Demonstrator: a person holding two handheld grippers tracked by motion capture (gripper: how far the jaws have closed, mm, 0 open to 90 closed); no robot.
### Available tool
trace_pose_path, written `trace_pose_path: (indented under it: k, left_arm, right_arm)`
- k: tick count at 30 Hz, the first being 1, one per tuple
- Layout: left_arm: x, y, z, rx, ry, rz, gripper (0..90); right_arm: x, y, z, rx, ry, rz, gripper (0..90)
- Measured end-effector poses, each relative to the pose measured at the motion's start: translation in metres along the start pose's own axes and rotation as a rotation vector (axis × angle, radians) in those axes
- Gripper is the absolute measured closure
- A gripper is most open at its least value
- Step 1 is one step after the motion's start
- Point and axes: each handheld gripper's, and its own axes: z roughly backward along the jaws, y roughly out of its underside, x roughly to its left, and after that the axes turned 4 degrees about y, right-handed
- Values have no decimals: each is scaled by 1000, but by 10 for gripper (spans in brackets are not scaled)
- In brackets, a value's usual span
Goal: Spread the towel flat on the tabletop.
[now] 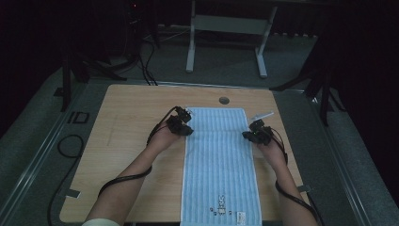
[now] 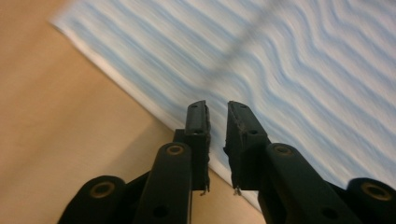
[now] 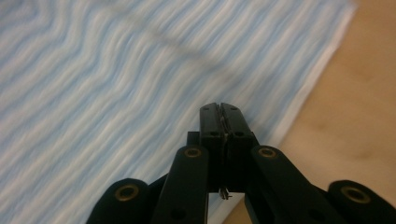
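A: Towel (image 1: 220, 160) position? Tool states?

B: It lies flat on the table (image 1: 127, 136), between both tools. Left tool (image 2: 217, 122): jaws narrowly apart, empty, over the towel's edge. Right tool (image 3: 222, 122): jaws closed, empty.

A: Risk?

B: Uneven pickup likely skews any fold. Small printed figures (image 1: 221, 207) and a tag near the hem are unreadable.

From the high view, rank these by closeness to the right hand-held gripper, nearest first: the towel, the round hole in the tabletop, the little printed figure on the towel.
Measured from the right hand-held gripper:
1. Striped blue towel: its right edge lies right beside the gripper.
2. Round hole: at the table's far edge, up and left of the gripper.
3. Printed figure: at the towel's near end, by the person.
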Motion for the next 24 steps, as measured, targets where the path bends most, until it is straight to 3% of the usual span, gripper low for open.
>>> trace_pose_path:
  k: [4,10,14,18,24]
  left_arm:
    - [8,-5,-16,44,-1,21,802]
    - [12,-1,-38,88,5,27,801]
    - [16,-3,-42,72,1,37,801]
    - [19,-7,-45,58,-54,40,799]
    - [23,-12,-49,45,-53,71,799]
  right_arm:
    - [-9,-16,-13,12,24,-20,895]
    - [-12,-16,-40,86,32,-39,895]
    - [-17,-16,-46,68,21,-65,895]
    - [-22,-22,-51,69,31,-72,894]
    - [-27,-30,-57,81,55,-72,893]
